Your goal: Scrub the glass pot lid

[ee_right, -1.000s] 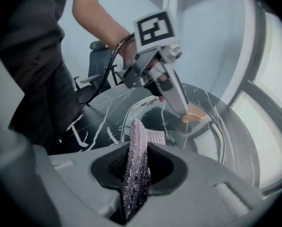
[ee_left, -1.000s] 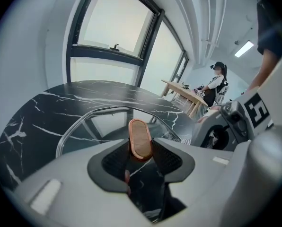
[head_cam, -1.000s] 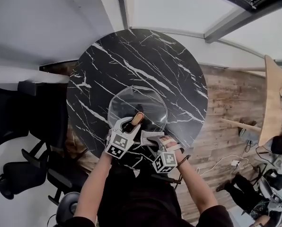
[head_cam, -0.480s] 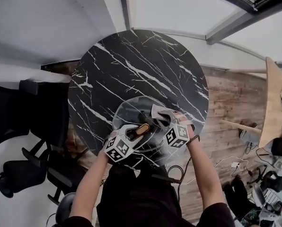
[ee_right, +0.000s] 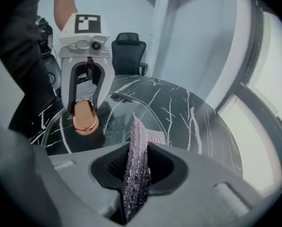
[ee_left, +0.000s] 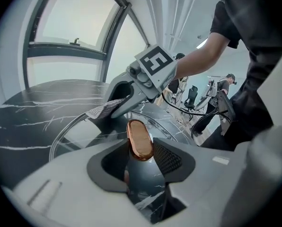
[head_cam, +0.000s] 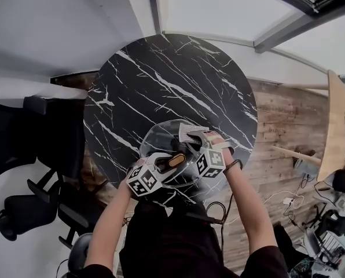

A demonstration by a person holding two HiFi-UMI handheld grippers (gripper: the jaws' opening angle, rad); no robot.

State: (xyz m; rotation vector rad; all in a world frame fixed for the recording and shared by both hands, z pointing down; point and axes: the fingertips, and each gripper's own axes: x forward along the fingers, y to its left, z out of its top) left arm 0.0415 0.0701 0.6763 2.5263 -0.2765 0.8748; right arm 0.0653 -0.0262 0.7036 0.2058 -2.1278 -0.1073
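Tools both held something over the black marbled surface (head_cam: 161,80). Glass pot lid (head_cam: 158,141) sat flat near the front edge. Right tool (ee_right: 136,167) pinched a grey scrubbing cloth (head_cam: 187,133), apparently laid on the glass. Left tool (ee_left: 141,148) clamped the copper-coloured knob (head_cam: 176,159). Scrubbing judged under way; area covered unclear. No legible brand or writing, only square markers.

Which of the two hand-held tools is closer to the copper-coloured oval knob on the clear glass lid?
The left. The left tool is clamped on the copper-coloured oval knob; the right tool holds a grey ribbed cloth beside it, not touching it.
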